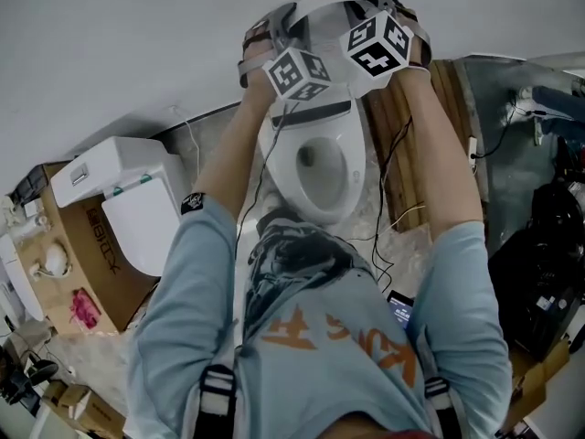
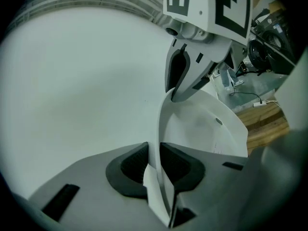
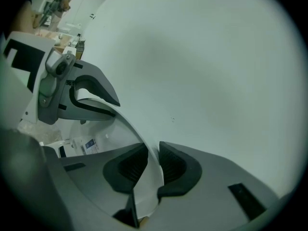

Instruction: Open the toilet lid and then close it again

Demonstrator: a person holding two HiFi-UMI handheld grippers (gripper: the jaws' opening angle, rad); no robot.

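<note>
At the top of the head view, against the pale wall (image 1: pixel 110 44): left gripper (image 1: pixel 263 42), jaws drawn narrow and clamped on the thin white rim of the toilet lid (image 1: pixel 320 0); in the left gripper view (image 2: pixel 154 165) the ribbed dark pads (image 2: pixel 129 165) press the lid edge (image 2: pixel 161 124) from both sides. Right gripper (image 1: pixel 395 12), jaws likewise narrow and closed on the opposite rim of the same lid; in the right gripper view (image 3: pixel 150 167) the lid edge (image 3: pixel 134 129) runs up between its pads (image 3: pixel 175 166). Each gripper appears in the other's view, gripping the lid farther along its curve (image 2: pixel 185 71) (image 3: pixel 72 95). Marker cubes (image 1: pixel 297 71), one per gripper, face the head camera. Lid: raised, standing near upright just before the wall, its hollow underside turned toward the bowl. Toilet bowl (image 1: pixel 320 167): white, open, directly below the lid, between the person's outstretched arms. Light blue sleeves (image 1: pixel 457 273) on both arms. Thin cables (image 1: pixel 388 208) trail down beside the bowl. Wooden boards (image 1: pixel 407 140) stand to the right of the bowl. Second toilet (image 1: pixel 119 176), white, to the left, resting on a cardboard box (image 1: pixel 96 250).
</note>
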